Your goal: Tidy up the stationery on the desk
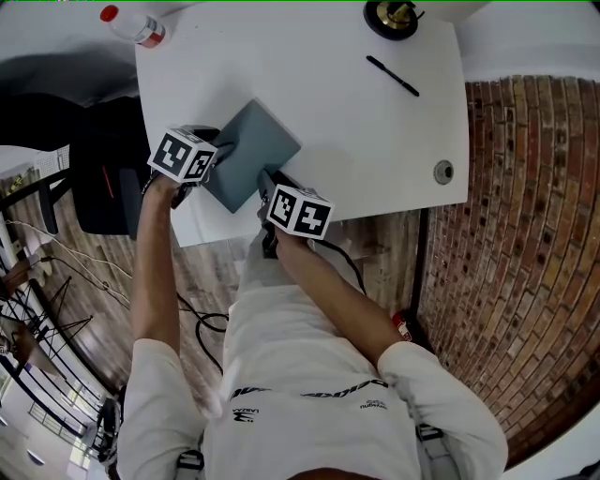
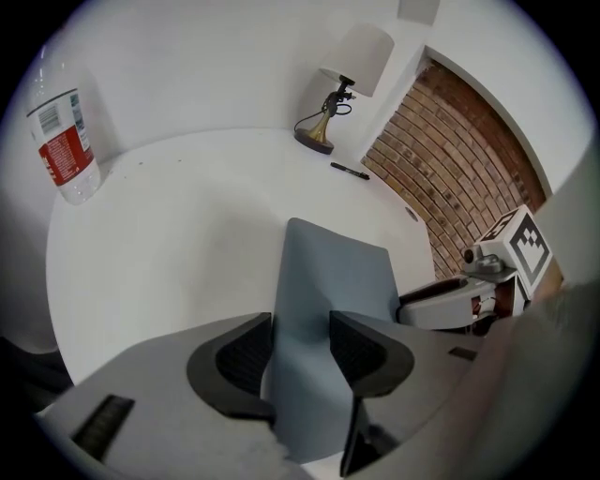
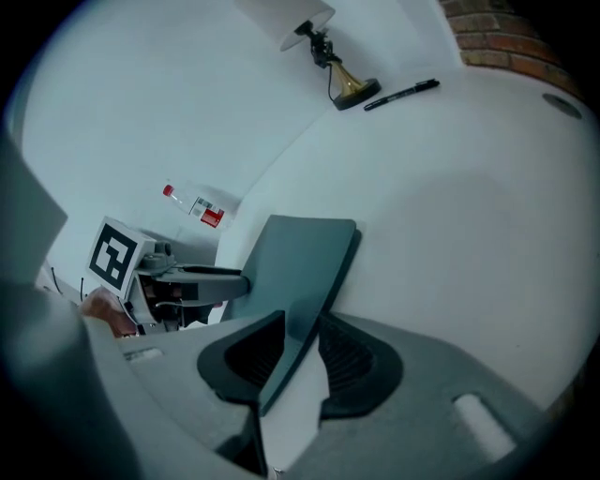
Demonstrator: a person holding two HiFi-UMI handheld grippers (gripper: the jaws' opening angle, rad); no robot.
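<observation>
A grey-blue notebook (image 1: 251, 150) lies tilted near the front edge of the white desk (image 1: 328, 122). My left gripper (image 1: 221, 153) is shut on its left edge, and in the left gripper view the cover (image 2: 333, 277) runs between the two black pads (image 2: 246, 356). Shut on the near right corner is my right gripper (image 1: 270, 183); in the right gripper view the notebook (image 3: 300, 258) stands edge-on in that gripper (image 3: 298, 352), with white pages showing below. A black pen (image 1: 392, 75) lies at the back right.
A lamp base (image 1: 391, 16) stands at the desk's back edge beside the pen. A water bottle (image 1: 134, 26) with a red cap lies at the back left corner. A round cable grommet (image 1: 443, 172) sits near the right edge. A brick wall (image 1: 525, 234) is to the right.
</observation>
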